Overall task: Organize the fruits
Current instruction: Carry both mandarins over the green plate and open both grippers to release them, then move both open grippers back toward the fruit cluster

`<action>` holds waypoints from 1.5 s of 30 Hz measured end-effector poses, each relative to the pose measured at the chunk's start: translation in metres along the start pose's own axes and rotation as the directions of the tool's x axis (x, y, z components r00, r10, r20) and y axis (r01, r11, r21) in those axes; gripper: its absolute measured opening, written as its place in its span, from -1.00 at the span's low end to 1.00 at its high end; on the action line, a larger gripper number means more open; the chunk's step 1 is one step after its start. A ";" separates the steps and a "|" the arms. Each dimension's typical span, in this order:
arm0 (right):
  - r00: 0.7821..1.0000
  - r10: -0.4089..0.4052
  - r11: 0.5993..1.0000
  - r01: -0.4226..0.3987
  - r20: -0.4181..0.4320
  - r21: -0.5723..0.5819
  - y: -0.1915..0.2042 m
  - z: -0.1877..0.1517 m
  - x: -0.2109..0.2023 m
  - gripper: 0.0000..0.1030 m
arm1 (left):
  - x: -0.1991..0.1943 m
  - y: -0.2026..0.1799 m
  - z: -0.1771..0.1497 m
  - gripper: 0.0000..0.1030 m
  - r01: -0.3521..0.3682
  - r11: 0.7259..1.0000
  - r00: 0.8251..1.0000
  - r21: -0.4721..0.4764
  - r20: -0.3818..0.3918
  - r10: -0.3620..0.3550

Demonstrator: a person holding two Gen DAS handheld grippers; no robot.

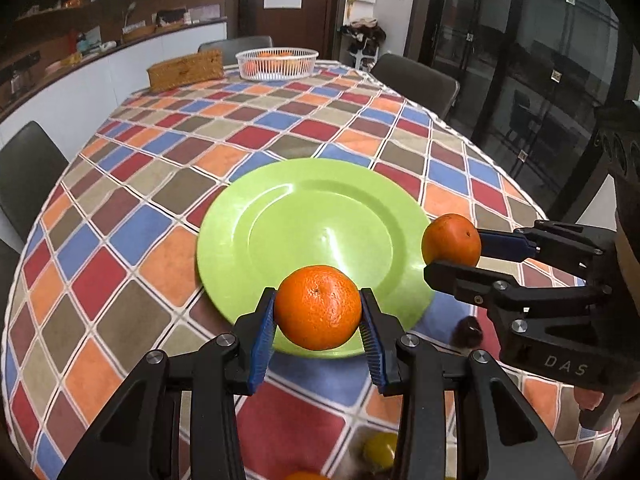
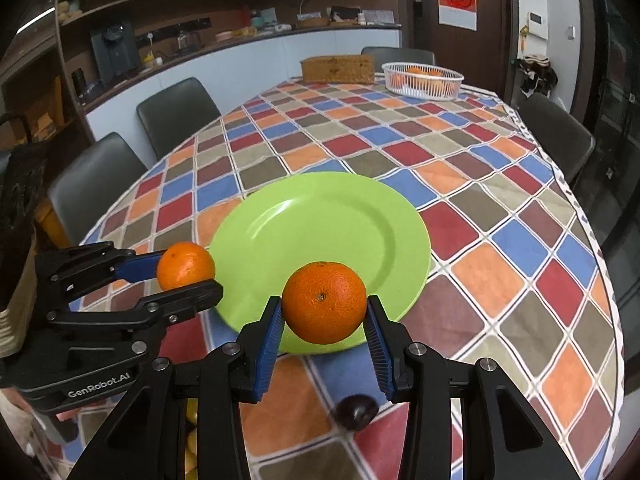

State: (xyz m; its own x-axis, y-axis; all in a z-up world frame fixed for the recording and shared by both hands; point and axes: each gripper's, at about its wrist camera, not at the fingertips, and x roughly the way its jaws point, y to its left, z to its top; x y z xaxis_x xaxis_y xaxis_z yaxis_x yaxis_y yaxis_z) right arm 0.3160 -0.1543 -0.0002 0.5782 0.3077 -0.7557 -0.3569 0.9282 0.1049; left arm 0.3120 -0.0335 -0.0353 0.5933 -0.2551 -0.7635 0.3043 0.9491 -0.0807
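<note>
Checkered cloth covers the dining table (image 1: 132, 240), where the left gripper (image 1: 318, 308) clamps one orange (image 1: 318, 306) between its blue pads and the right gripper (image 2: 324, 308) clamps another orange (image 2: 324, 302), both fruits held over the near rim of the green plate (image 1: 304, 216) just ahead of the fingers.

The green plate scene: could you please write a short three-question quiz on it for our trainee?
1. True or false: the green plate has no fruit lying on it.
2. What does each claw hold?
A. a lemon
B. an orange
C. nothing
3. Fill in: the white basket stands at the table's ____ end.

Key:
1. True.
2. B: the left claw grips one orange, and the right claw grips another orange.
3. Far.
</note>
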 end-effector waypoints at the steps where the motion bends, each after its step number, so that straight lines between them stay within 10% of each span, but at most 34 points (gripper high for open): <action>1: 1.000 -0.002 1.000 0.002 -0.007 -0.001 -0.001 0.001 0.005 -0.19 | 0.005 0.002 0.001 -0.24 0.003 1.000 1.000 -0.004 -0.008 -0.003; 21: 0.999 0.005 0.999 -0.003 -0.036 0.052 -0.014 0.005 0.033 -0.17 | 0.015 0.006 0.002 -0.10 -0.023 1.000 0.999 0.005 -0.036 0.023; 45: 0.985 -0.018 0.999 0.024 0.174 -0.037 0.061 -0.049 -0.110 -0.03 | -0.150 -0.032 -0.072 0.15 -0.123 0.986 0.967 0.113 0.236 0.094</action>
State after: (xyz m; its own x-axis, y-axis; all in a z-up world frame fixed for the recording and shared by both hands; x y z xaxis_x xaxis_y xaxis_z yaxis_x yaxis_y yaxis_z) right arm 0.1944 -0.1424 0.0578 0.7035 0.3230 -0.6330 -0.3695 0.9271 0.0624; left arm 0.1592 -0.0117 0.0357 0.7784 -0.2013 -0.5946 0.3109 0.9465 0.0866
